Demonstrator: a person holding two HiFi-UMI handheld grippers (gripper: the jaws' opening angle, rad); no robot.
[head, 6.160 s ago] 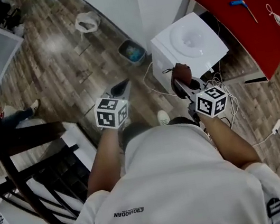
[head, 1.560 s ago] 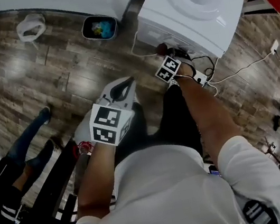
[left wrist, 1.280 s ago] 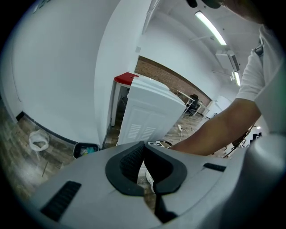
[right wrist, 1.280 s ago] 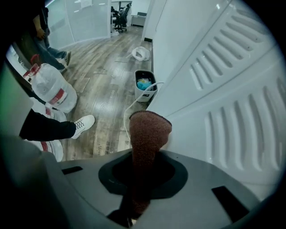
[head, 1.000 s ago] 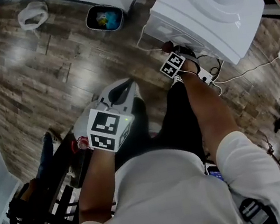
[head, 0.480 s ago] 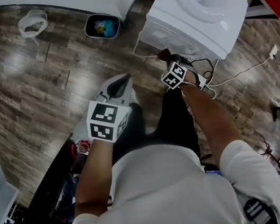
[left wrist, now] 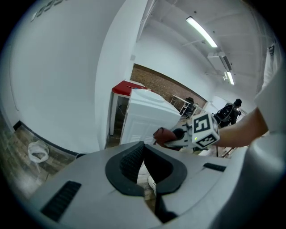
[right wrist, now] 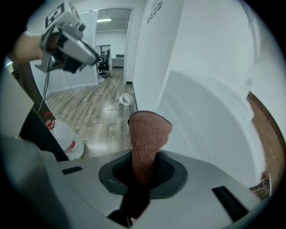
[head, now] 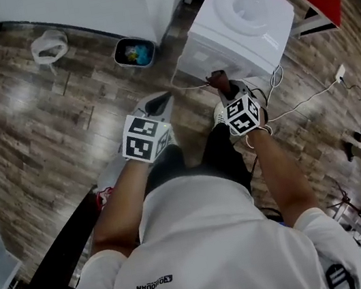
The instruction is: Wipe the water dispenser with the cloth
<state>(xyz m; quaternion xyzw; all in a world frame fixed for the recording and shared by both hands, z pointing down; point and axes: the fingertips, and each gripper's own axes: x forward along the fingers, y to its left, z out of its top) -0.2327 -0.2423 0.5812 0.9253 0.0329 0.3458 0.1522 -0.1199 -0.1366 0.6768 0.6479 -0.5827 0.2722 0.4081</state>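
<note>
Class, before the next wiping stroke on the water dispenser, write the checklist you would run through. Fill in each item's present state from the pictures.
1. Cloth clamped by the right gripper: ok, it stands up from between the fingers.
2. Cloth facing the water dispenser: ok, the white side panel lies just beyond the cloth.
3. Cloth touching that panel: cannot tell.
4. Left gripper empty and out of the way: ok, its fingers are apart with nothing between them, and it is off to the side of the dispenser.
5. Cables on the floor clear of the stroke: cannot tell.
</note>
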